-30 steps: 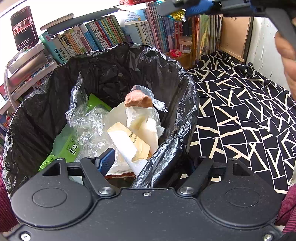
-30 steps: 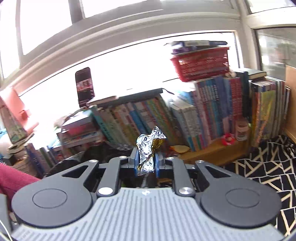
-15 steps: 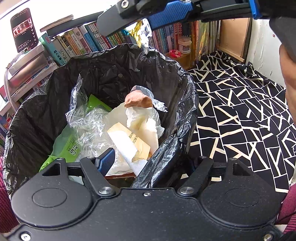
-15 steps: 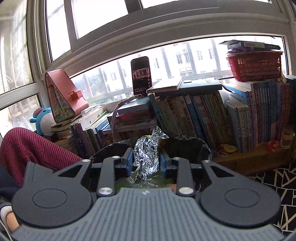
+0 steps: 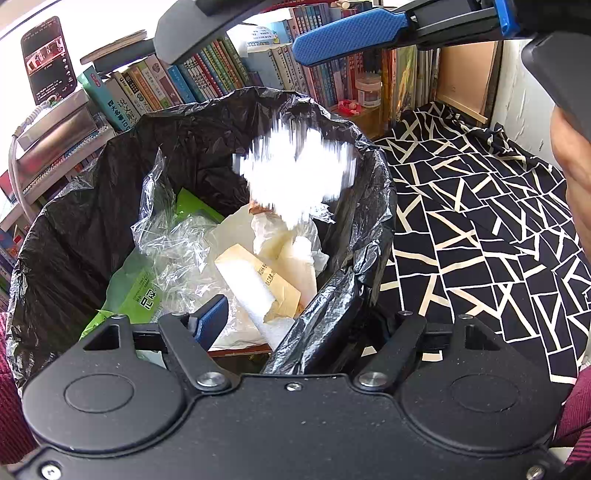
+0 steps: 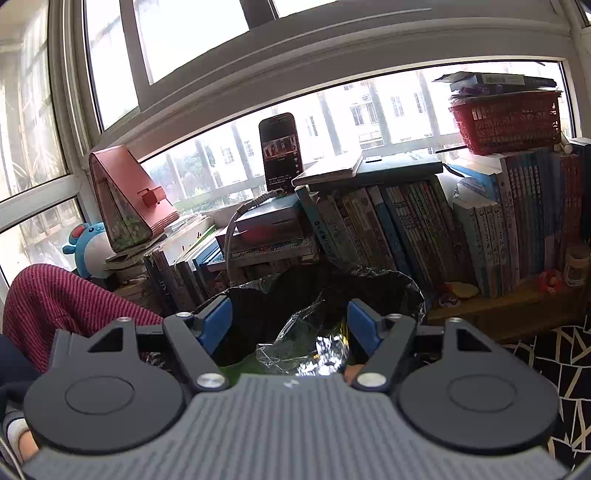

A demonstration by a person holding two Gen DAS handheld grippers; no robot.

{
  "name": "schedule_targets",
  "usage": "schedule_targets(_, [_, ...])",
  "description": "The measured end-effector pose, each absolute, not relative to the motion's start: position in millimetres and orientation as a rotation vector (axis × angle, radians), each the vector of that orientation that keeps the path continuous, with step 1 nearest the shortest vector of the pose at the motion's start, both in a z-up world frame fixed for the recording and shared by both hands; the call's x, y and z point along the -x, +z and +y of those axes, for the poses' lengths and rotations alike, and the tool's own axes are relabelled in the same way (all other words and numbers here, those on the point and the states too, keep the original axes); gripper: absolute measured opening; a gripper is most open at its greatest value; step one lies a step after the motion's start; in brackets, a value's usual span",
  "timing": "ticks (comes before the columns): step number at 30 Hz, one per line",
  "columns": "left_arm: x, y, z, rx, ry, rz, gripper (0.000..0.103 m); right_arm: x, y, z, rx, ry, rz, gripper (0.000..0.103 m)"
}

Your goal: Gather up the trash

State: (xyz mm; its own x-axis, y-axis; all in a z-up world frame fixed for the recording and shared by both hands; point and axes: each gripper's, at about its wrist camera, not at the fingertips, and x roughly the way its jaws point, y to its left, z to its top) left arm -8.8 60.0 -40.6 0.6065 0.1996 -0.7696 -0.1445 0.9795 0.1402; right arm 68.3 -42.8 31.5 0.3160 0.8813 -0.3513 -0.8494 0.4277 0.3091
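Observation:
A bin lined with a black bag [image 5: 92,221] holds clear plastic, green packaging and crumpled paper. My left gripper [image 5: 280,317] sits still at its near rim. Its left pad [image 5: 210,325] is bare inside the bin, and a fold of the bag drapes over the right finger. My right gripper [image 5: 280,33] hovers over the bin, its jaws opening. The crumpled foil wrapper [image 6: 325,350] has left the pads and shows as a bright blurred blob [image 5: 295,177] dropping into the bin. In the right wrist view, nothing is between the right gripper's [image 6: 290,317] pads.
A row of books [image 6: 406,229] stands behind the bin, with a phone [image 6: 280,151] propped on top and a red basket [image 6: 509,122] at the right. A black-and-white patterned cloth [image 5: 480,229] lies right of the bin. A person's red-clad leg [image 6: 55,302] is at the left.
The right gripper came over the bin and tipped down. Its jaws spread apart and the foil wrapper slipped out and fell. The left gripper and the bin stayed put.

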Motion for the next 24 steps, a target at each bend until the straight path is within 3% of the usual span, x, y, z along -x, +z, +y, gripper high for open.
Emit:
schedule_targets(14, [7.8, -40.1, 63.9, -0.035, 0.199, 0.91, 0.074, -79.4, 32.1, -52.0, -0.118, 1.026, 0.492, 0.102])
schedule_targets(24, [9.6, -31.0, 71.3, 0.055, 0.188, 0.92, 0.074, -77.2, 38.1, -83.4, -0.201, 0.926, 0.46, 0.103])
